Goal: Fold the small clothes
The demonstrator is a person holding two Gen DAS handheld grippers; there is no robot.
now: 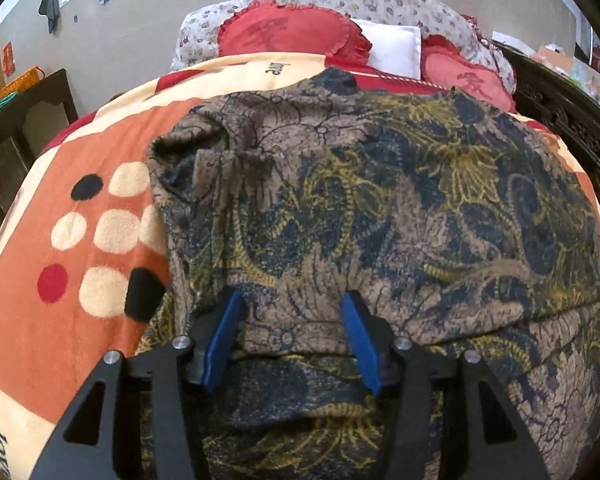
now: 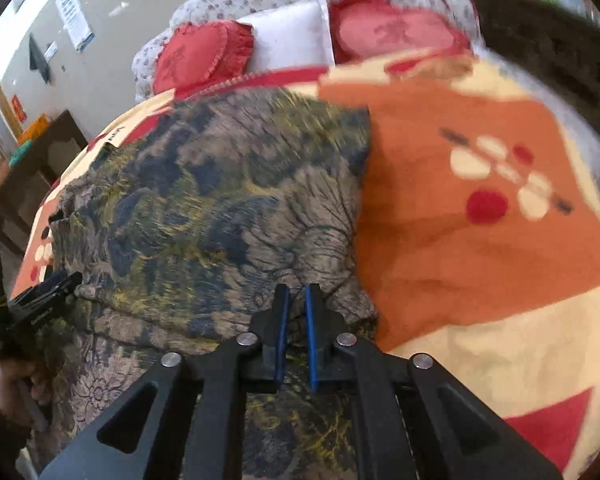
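A dark cabinet (image 1: 24, 128) is seen at the far left, beside the bed. An orange dotted blanket (image 1: 80, 240) is spread over the bed, and a brown, blue and yellow patterned garment (image 1: 380, 208) is laid on it. The left gripper (image 1: 292, 308) is held over the garment's near folded edge with its blue fingers (image 1: 224, 336) spread apart. The right gripper (image 2: 296, 300) is seen nearly closed, its fingers (image 2: 310, 336) pinched on a fold of the garment. Red heart cushions (image 1: 292, 34) are propped at the bed's head.
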